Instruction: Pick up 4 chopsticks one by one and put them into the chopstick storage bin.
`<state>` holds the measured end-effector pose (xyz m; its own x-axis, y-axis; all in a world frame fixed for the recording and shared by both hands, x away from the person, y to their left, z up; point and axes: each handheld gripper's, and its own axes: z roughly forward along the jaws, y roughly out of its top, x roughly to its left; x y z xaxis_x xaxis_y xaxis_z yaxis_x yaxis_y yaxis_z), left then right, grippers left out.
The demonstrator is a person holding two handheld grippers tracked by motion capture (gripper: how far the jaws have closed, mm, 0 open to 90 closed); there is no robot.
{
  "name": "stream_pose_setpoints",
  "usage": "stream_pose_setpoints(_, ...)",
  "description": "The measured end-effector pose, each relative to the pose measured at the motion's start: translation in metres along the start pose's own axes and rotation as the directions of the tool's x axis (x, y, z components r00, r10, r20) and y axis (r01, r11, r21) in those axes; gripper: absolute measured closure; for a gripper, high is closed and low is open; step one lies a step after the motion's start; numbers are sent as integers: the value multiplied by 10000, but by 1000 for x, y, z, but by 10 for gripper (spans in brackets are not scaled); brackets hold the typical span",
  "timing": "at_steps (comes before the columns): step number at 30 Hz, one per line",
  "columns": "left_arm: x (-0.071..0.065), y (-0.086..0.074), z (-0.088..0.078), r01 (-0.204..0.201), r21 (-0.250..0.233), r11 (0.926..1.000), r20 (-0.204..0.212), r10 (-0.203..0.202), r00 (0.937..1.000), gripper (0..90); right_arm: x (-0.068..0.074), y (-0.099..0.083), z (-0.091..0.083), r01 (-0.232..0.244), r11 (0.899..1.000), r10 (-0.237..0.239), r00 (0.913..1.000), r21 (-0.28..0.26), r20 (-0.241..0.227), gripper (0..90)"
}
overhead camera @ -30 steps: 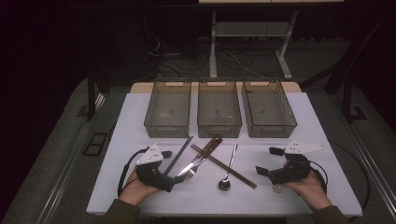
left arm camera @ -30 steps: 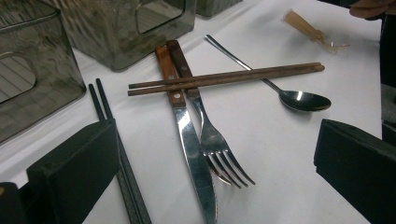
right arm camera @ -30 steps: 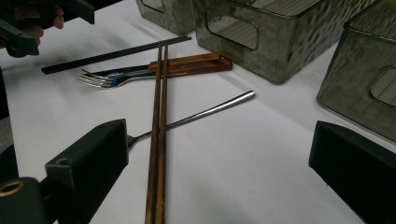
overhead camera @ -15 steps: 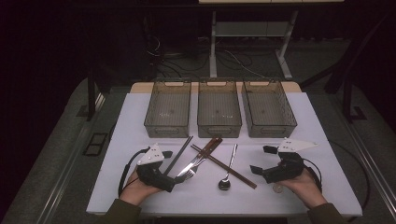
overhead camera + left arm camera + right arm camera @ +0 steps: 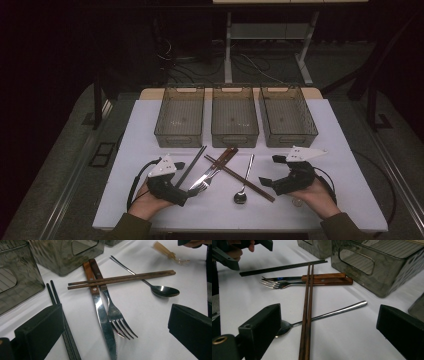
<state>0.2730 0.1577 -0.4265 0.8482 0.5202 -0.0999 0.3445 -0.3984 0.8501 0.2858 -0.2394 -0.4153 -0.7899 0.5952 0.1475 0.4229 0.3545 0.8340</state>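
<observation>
Three grey bins (image 5: 234,122) stand along the white table (image 5: 340,135).

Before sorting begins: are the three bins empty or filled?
Empty. The three bins show only bare ribbed floors in the high view; all cutlery lies on the table.

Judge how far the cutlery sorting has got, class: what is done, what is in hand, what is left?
Nothing looks sorted: the three bins look empty. Both the left gripper and the right gripper are open, holding nothing. Left to move: black chopsticks, knife, fork, brown chopsticks and spoon, all on the table.
</observation>
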Motion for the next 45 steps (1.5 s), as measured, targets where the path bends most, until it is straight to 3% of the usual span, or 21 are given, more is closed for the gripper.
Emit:
stream_pose_setpoints(14, 2, 0, 1, 8, -29, 10000, 6, -8, 10000, 0, 1, 10, 16, 201, 9988, -197, 9998, 440, -83, 80)
stream_pose_setpoints(16, 2, 0, 1, 83, -123, 9999, -11, -83, 10000, 0, 0, 11, 18, 179, 9988, -174, 9998, 445, -127, 145)
stream_pose_setpoints(21, 3, -1, 1, 62, -79, 9999, -15, -63, 10000, 0, -1, 13, 22, 193, 9982, -182, 9996, 569, -193, 163)
stream_pose_setpoints(24, 3, -1, 1, 67, -80, 9999, -19, -67, 10000, 0, 0, 13, 23, 189, 9974, -174, 9996, 703, -221, 213)
stream_pose_setpoints(28, 2, -1, 1, 58, -5, 10000, 2, -58, 10000, 0, 0, 12, 23, 152, 9954, -107, 9988, 948, -480, 359)
stream_pose_setpoints(33, 2, -1, 2, 18, 44, 10000, 22, -18, 10000, 0, 2, 12, 22, 362, 9928, -285, 9973, 1145, -674, 475)
stream_pose_setpoints(41, 3, -2, 1, 59, -10, 10000, -23, -59, 10000, 0, 3, 9, 27, 272, 9853, -102, 9949, 1688, -1007, 600)
stream_pose_setpoints(45, 2, -2, 1, 88, -39, 10000, -25, -89, 10000, 0, 5, 8, 29, 466, 9794, -242, 9931, 1963, -1149, 654)
